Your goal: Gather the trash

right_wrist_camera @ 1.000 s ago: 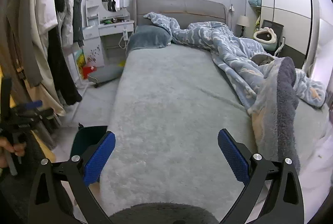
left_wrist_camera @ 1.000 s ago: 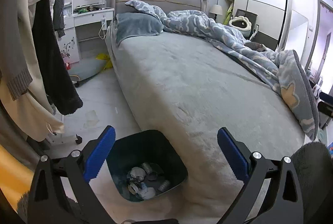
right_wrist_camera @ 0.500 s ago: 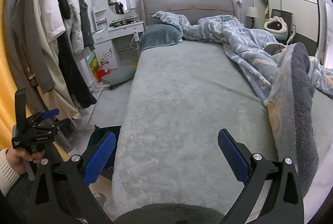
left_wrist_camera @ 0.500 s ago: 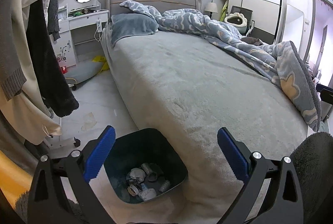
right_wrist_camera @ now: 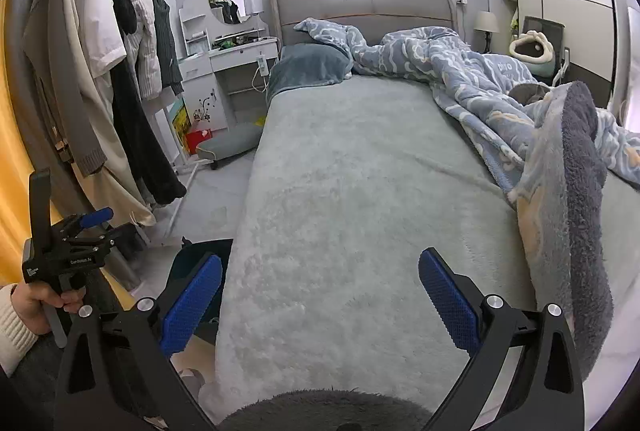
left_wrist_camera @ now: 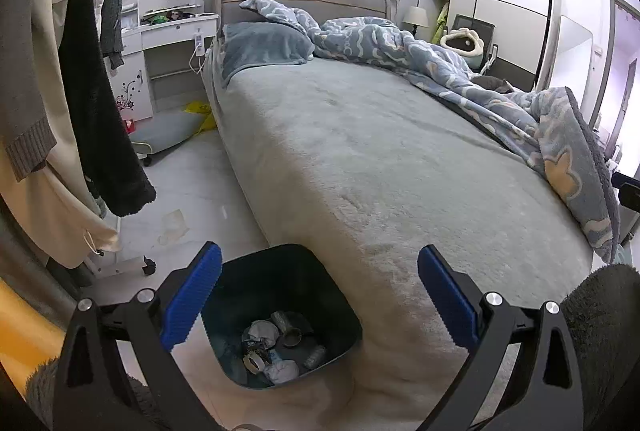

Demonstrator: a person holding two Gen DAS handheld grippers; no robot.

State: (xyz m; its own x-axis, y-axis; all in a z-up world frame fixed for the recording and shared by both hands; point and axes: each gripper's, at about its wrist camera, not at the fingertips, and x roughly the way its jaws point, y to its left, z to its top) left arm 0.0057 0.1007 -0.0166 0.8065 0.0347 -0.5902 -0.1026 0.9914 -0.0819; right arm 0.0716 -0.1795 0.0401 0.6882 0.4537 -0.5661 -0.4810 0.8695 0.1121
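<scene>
Now both empty: left gripper and right gripper spread wide. Search phase; floor scrap looks next. Approach low, return to trash bin.

Both views are evenly and softly lit by cool, diffuse room light; shadows are faint. A bright purple-tinged glare washes out the doorway at the right edge of the left wrist view. Focus is sharp at centre. Strong fisheye distortion bends the wardrobe and the hanging clothes; black vignetting fills every corner.
</scene>
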